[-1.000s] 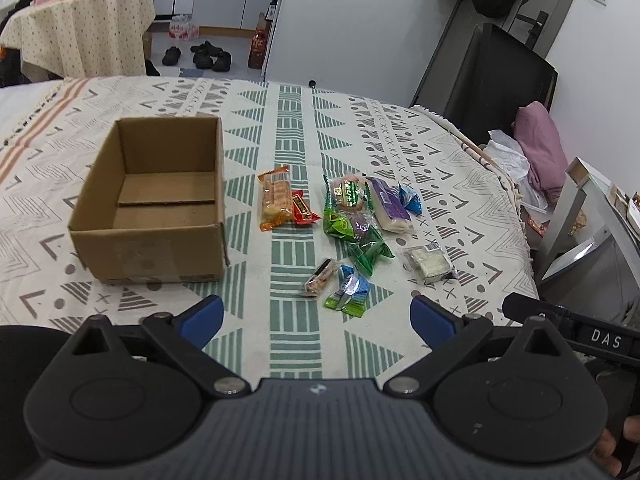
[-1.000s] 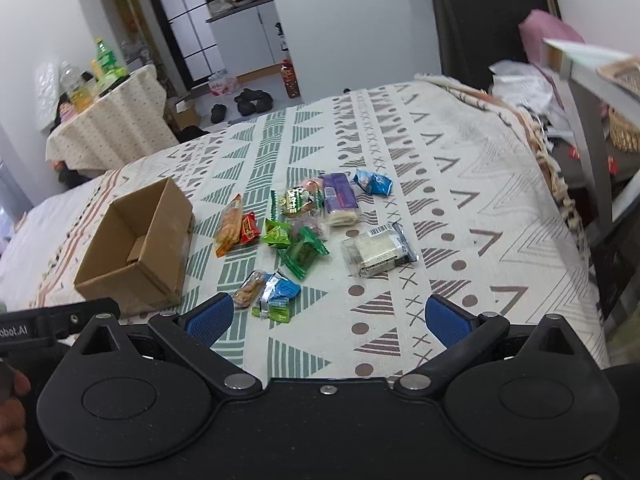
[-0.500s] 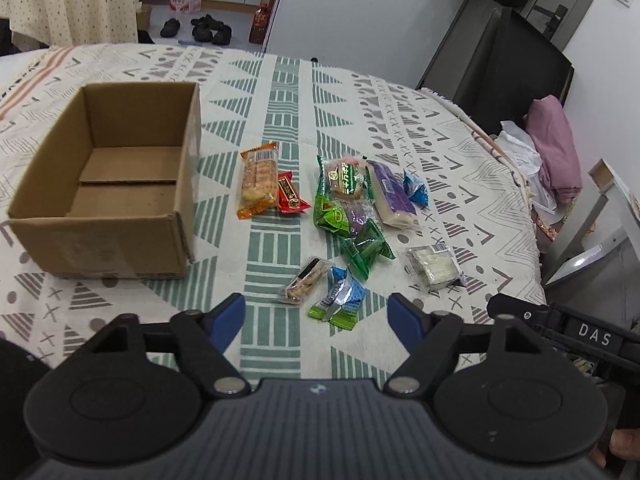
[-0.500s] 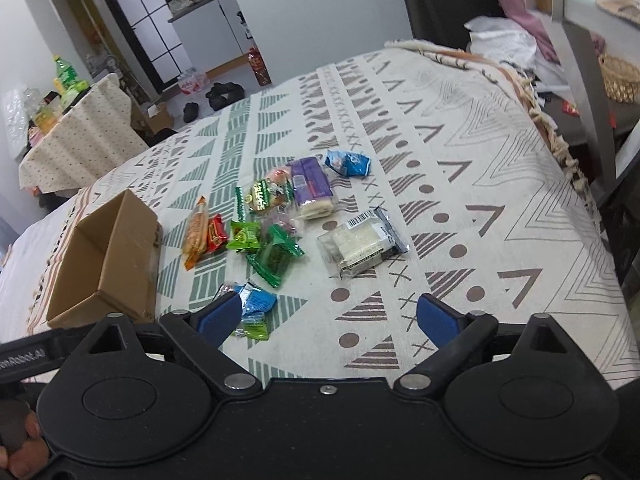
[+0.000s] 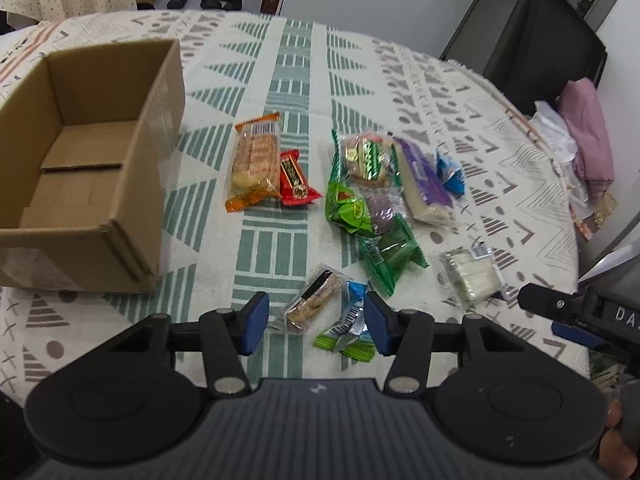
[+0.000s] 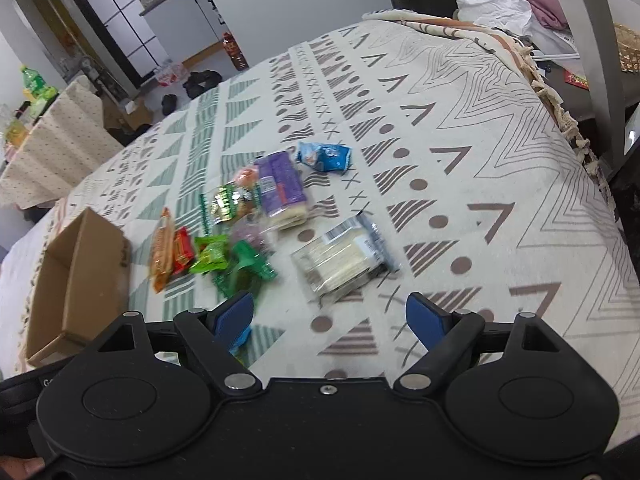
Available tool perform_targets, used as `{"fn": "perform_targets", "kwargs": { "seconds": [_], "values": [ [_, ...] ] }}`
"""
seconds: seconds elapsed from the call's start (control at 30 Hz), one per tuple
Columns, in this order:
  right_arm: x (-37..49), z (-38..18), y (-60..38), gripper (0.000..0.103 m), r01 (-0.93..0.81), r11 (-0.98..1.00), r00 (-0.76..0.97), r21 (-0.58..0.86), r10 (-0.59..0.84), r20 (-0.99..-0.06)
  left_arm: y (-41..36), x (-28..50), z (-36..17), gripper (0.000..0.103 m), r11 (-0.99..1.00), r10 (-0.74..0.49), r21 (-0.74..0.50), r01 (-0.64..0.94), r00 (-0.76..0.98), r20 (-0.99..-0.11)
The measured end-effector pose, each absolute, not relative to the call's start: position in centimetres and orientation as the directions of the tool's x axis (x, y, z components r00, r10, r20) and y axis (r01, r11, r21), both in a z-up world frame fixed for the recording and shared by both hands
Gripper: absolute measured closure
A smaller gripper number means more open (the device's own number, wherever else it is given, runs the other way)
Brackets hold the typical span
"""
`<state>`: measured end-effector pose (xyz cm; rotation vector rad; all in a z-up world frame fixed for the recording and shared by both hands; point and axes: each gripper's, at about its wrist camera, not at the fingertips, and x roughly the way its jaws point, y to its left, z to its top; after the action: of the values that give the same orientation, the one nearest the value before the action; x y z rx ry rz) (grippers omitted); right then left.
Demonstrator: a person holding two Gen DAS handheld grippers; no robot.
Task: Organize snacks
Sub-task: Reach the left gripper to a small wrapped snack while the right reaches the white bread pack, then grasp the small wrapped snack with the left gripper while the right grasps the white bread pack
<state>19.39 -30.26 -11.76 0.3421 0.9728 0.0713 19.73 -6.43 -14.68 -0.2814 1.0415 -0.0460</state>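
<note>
Closing on the nearest snacks: left gripper [image 5: 315, 322] released, jaws straddling a clear cereal bar [image 5: 315, 300] and blue candy [image 5: 352, 317]; centre on one wrapper only, or both lift. Cardboard box [image 5: 160, 128], nothing inside, forward-left. Right gripper [image 6: 330, 322] released, white wafer pack [image 6: 344, 260] just ahead. Green packets [image 5: 392, 256] crowd beyond
</note>
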Motion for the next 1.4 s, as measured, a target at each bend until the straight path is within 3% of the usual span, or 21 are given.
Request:
{"fn": "perform_targets", "kwargs": {
  "seconds": [0.33,0.53,0.63,0.87,1.23,1.4],
  "values": [
    [23.1,-14.0,-29.5,0.019,0.05,0.97,0.507,0.237,0.179,-0.843,-7.3,22.4,-18.3,0.061,0.97,-0.15,-0.217,-0.107,0.437,-0.887],
    [24.8,-15.1,-29.1,0.014,0.033,0.979,0.485,0.203,0.162,-0.86,-7.4,22.7,-19.2,0.082,0.969,-0.132,-0.207,-0.132,0.432,-0.892],
    [25.7,-15.5,-28.9,0.014,0.027,0.984,0.484,0.176,0.141,-0.864,-7.2,22.8,-19.2,0.086,0.964,-0.132,-0.218,-0.152,0.44,-0.888],
    [27.3,-16.4,-27.6,0.014,-0.029,0.991,0.477,0.133,0.13,-0.869,-6.7,23.0,-18.1,0.086,0.963,-0.11,-0.212,-0.165,0.475,-0.873],
    [26.7,-16.5,-27.6,0.049,-0.054,0.986,0.474,0.161,0.167,-0.865,-6.5,22.5,-15.3,0.087,0.958,-0.106,-0.231,-0.17,0.536,-0.838],
    [25.9,-15.1,-28.2,0.053,-0.051,0.971,0.502,0.232,0.226,-0.835,-6.8,21.6,-13.3,0.087,0.96,-0.097,-0.228,-0.162,0.573,-0.814]
  ]
}}
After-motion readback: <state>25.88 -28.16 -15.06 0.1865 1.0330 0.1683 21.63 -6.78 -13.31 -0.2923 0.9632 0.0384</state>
